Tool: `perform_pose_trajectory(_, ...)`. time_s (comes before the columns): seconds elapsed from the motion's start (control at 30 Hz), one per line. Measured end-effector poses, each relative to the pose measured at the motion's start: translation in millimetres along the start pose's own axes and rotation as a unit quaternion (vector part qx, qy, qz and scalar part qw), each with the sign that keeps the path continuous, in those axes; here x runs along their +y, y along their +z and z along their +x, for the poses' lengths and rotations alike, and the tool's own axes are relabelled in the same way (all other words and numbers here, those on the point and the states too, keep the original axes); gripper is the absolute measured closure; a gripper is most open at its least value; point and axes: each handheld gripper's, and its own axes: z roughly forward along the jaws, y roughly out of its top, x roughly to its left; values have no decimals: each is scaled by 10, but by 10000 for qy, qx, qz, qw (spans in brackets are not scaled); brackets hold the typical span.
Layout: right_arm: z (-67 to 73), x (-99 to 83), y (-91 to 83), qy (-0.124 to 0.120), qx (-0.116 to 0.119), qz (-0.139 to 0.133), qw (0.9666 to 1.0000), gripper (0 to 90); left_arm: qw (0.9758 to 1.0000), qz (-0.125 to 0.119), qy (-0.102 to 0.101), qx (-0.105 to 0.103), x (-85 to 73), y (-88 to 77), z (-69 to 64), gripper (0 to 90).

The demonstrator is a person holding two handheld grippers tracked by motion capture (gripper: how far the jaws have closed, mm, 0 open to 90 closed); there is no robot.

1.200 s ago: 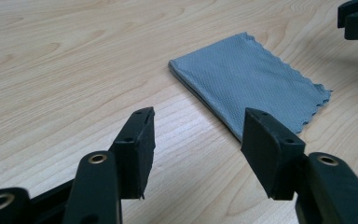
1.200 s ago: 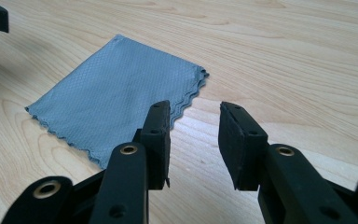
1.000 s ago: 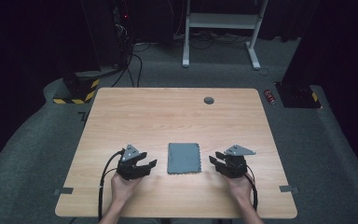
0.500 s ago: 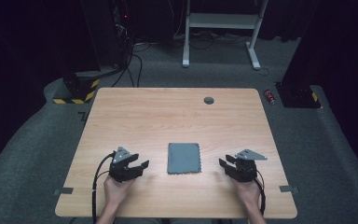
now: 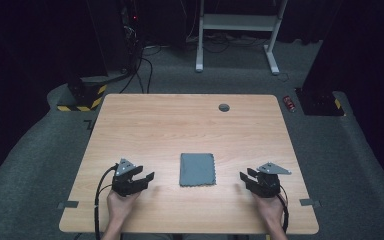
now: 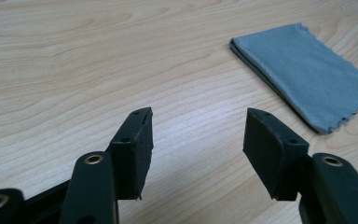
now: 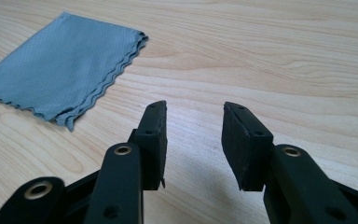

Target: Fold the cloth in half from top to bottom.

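High view, cloth: a folded grey cloth (image 5: 197, 169) lies flat near the front middle of the wooden surface (image 5: 180, 125), between the two grippers and apart from both.
High view, axis: its long sides run from the person's edge toward the far edge; the wavy-cut hem faces the person.
High view, grippers: left gripper (image 5: 147, 178) and right gripper (image 5: 243, 177) sit low over the surface on either side, tips turned inward toward the cloth.
Left gripper view, state: jaws parted wide, nothing between them, bare wood ahead; the cloth (image 6: 305, 74) lies off to the upper right.
Left gripper view, risk: a pinch at the stacked folded edge may catch just the top layer, and the cloth would likely unfold.
Right gripper view, state: jaws moderately apart and empty; the cloth (image 7: 60, 65) lies at upper left, scalloped hem nearest.
Right gripper view, risk: a low approach could push the thin hem along the smooth wood and bunch it, since nothing pins it.
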Motion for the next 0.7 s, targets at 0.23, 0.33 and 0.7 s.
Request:
perform_pose_trajectory(0.23,-50,-42,-4,25,-153,74,9999,600,9998,81,-62,176,-47,-12,69,427)
perform_pose_trajectory(0.33,-74,-66,-4,-21,-242,123,9996,599,9996,136,-18,248,-66,-11,94,427)
perform_pose_trajectory(0.7,-109,-116,9,-60,-446,229,9987,593,9979,281,12,576,-127,27,158,426)
